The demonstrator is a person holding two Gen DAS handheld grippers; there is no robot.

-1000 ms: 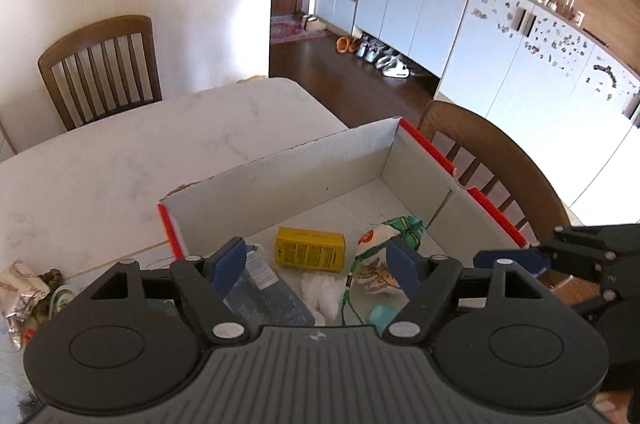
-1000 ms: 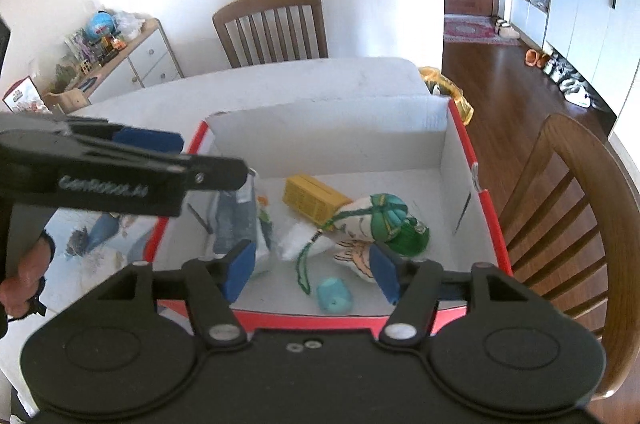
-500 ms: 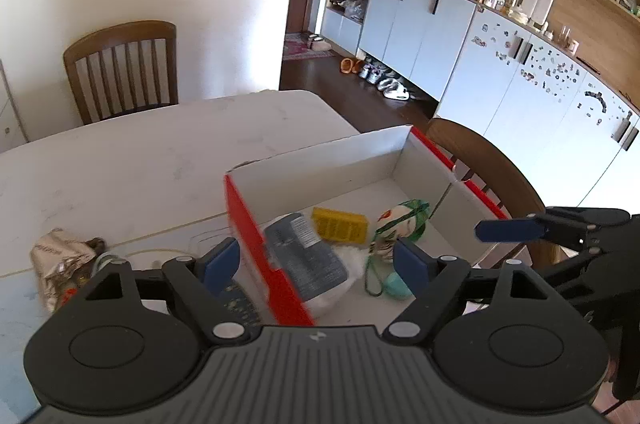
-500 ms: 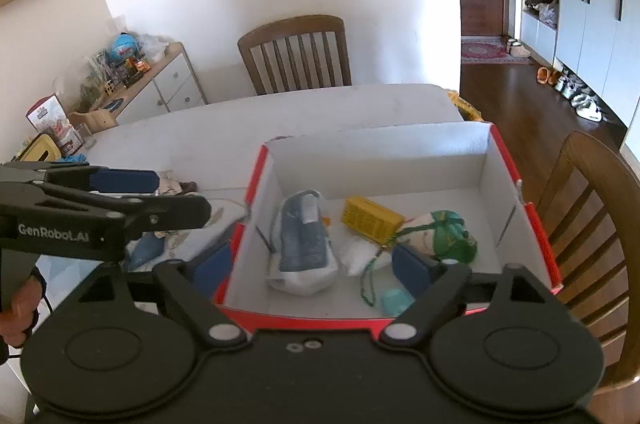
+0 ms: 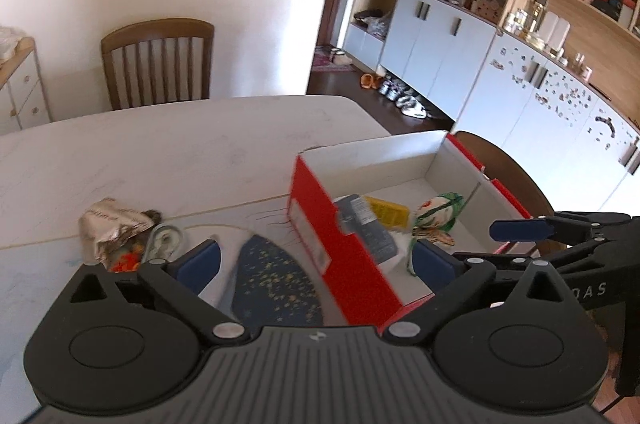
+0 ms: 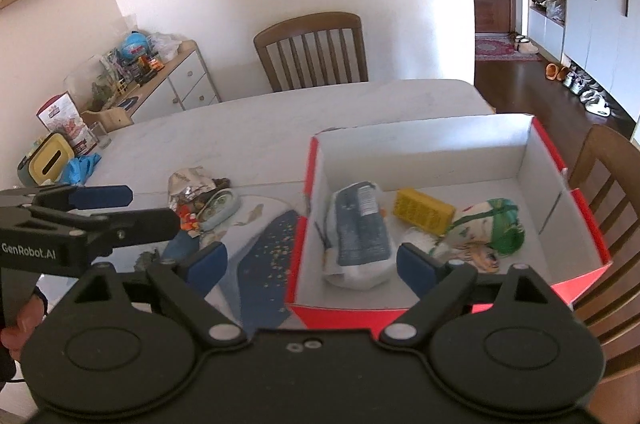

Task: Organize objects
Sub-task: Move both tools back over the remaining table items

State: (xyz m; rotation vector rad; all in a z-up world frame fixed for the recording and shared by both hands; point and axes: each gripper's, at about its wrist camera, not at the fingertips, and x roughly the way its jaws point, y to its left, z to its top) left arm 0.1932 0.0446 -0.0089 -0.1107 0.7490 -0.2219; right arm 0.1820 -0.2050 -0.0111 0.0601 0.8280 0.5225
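A red cardboard box (image 6: 536,160) (white inside) sits right of centre; both the left gripper (image 5: 316,264) and right gripper (image 6: 312,264) tilt downward, jaws opening, empty.

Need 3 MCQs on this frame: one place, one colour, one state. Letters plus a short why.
1. Where does the yellow box lie?
A. inside the red cardboard box
B. on a chair
C. on the bare table

2. What colour is the cardboard box's outer wall?
A. blue
B. red
C. green

3. What is between the right gripper's pads?
A. the yellow box
B. a foil wrapper
C. nothing gripped

Answers:
1 A: it rests on the box's white floor, beside the blue-grey packet.
2 B: the outside walls show red in both views.
3 C: the jaws are opening and the pads press on nothing; the box wall only sits behind them.
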